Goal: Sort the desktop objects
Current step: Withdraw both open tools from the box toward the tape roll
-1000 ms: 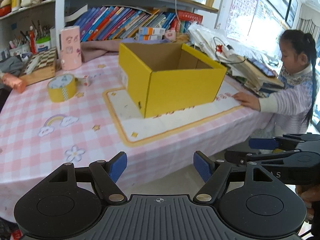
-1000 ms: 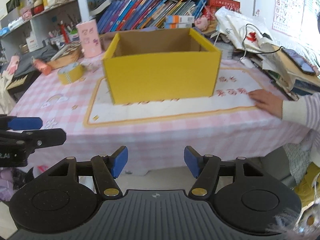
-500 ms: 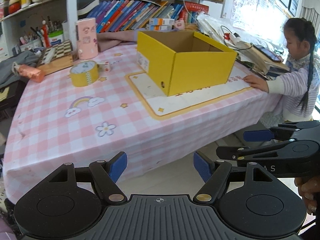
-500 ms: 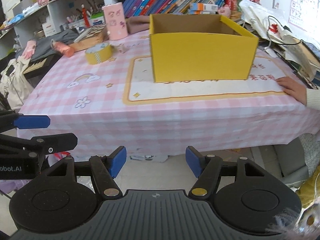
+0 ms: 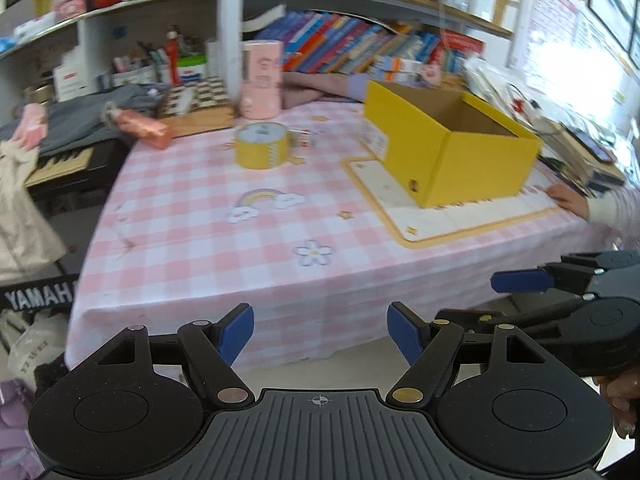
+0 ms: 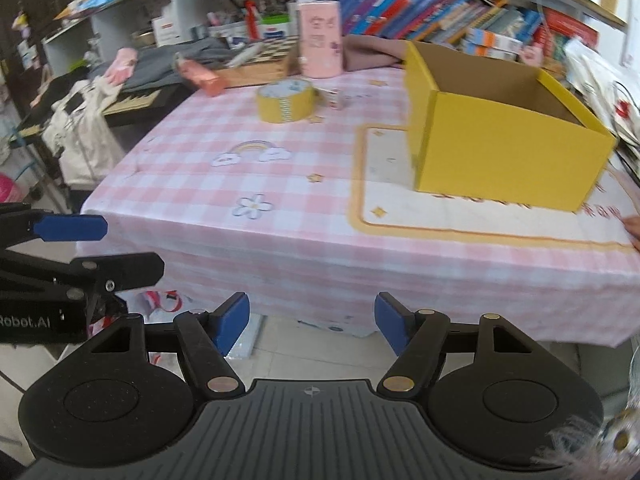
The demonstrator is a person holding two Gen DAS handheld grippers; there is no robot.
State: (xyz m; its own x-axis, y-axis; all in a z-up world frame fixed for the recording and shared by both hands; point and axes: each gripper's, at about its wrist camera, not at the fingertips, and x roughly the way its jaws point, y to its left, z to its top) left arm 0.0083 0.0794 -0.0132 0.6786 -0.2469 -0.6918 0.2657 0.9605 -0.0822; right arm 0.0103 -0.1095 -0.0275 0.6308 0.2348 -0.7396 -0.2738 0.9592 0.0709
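An open yellow cardboard box (image 5: pixel 452 152) (image 6: pixel 504 148) stands on a cream mat at the right of a pink checked table (image 5: pixel 224 240) (image 6: pixel 280 184). A yellow tape roll (image 5: pixel 262 146) (image 6: pixel 285 102), a small white item (image 6: pixel 335 98), a pink cylinder (image 5: pixel 262 78) (image 6: pixel 320 40) and an orange-pink packet (image 5: pixel 144 130) (image 6: pixel 200 76) lie toward the far left. My left gripper (image 5: pixel 320 334) is open and empty, short of the table's front edge. My right gripper (image 6: pixel 312 324) is also before the edge, its jaws opening with nothing between them.
A person's hand (image 5: pixel 568 202) rests on the mat's right end. Shelves of books (image 5: pixel 352 46) back the table, a chessboard (image 5: pixel 196 94) sits behind the packet. A keyboard and bags (image 6: pixel 84 120) crowd the left side. Floor lies below the tablecloth's hanging edge.
Both grippers have swung left along the front of the table, so the box has shifted rightward in view and the left-hand items came in. The right jaws have widened.
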